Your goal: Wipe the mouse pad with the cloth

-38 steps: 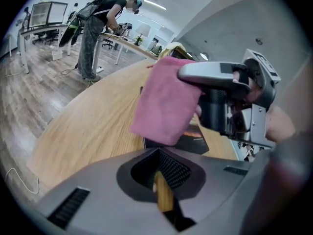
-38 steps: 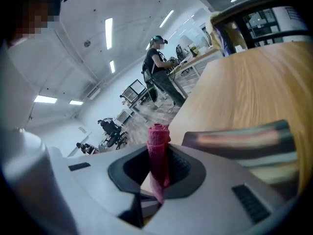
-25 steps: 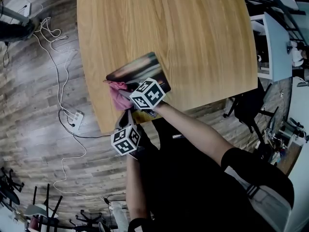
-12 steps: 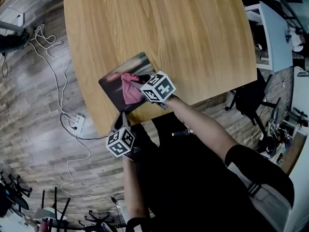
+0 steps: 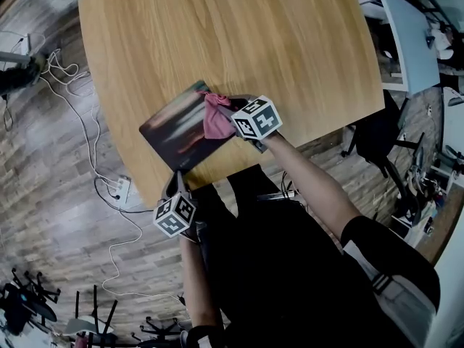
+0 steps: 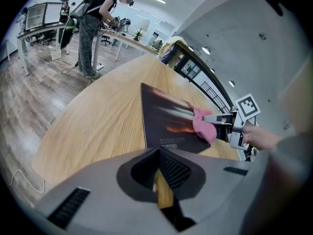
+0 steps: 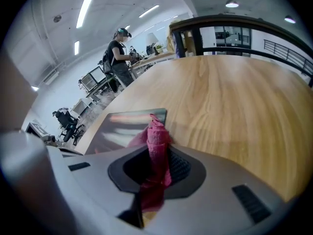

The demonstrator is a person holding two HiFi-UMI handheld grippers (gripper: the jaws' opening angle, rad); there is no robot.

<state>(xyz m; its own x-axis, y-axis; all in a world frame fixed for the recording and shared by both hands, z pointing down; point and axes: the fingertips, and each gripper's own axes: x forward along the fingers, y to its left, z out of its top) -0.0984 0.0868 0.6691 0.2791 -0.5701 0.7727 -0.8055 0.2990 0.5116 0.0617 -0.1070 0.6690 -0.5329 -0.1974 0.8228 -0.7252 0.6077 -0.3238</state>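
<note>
A dark printed mouse pad [image 5: 177, 127] lies near the front edge of the wooden table [image 5: 290, 42]. My right gripper [image 5: 230, 116] is shut on a bunched pink cloth [image 5: 215, 119], which rests on the pad's right end by its far corner. In the right gripper view the cloth [image 7: 157, 135] stands up between the jaws, with the pad [image 7: 122, 126] just beyond. My left gripper [image 5: 177, 180] sits at the table's front edge by the pad's near corner, its jaws together and empty. The left gripper view shows the pad [image 6: 164, 116], the cloth [image 6: 203, 126] and the right gripper [image 6: 226, 126].
White cables and a power strip [image 5: 118, 189] lie on the wood floor left of the table. A dark chair [image 5: 373, 140] and a white desk [image 5: 409, 35] stand to the right. A person [image 6: 95, 28] stands at desks in the distance.
My right gripper has dragged the pink cloth across the pad from its left end to its right end. The left gripper stays at the table's front edge.
</note>
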